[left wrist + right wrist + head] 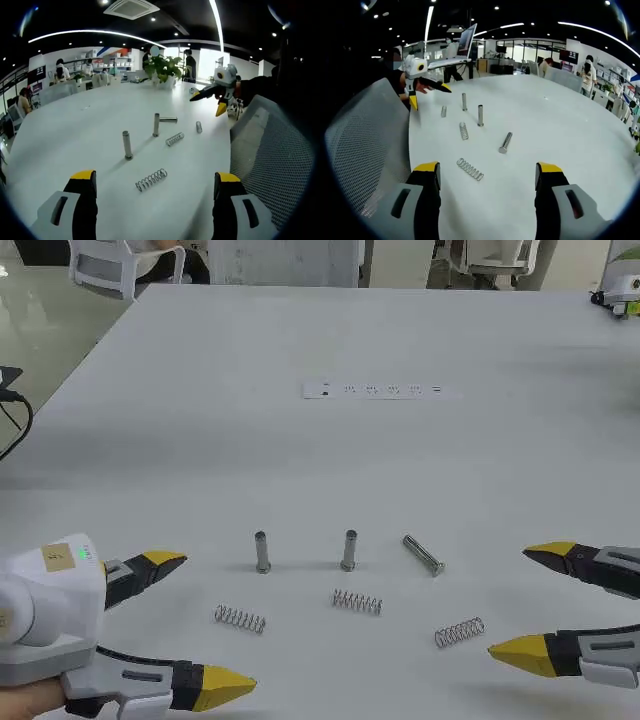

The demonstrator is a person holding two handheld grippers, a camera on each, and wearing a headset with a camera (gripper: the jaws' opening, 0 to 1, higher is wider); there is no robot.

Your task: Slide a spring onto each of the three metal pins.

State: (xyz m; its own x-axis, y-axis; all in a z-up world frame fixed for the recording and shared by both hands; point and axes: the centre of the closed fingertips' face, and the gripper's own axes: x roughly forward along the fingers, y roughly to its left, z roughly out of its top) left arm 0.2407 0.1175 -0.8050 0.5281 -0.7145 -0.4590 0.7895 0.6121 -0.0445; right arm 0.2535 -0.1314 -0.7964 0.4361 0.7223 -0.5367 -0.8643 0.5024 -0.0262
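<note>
**Jaws wide, pins bare**

The left yellow-tipped gripper gapes wide, straddling the nearest small coiled wire spring. The right yellow-tipped gripper, equally open, faces another spring. Beyond, two grey metal pins stand upright; a third pin lies flat. Pinch the coil lightly mid-length, tip it vertical, lower it over a pin.

Silver pins and springs, white table, yellow-tipped left tool and right tool
</note>
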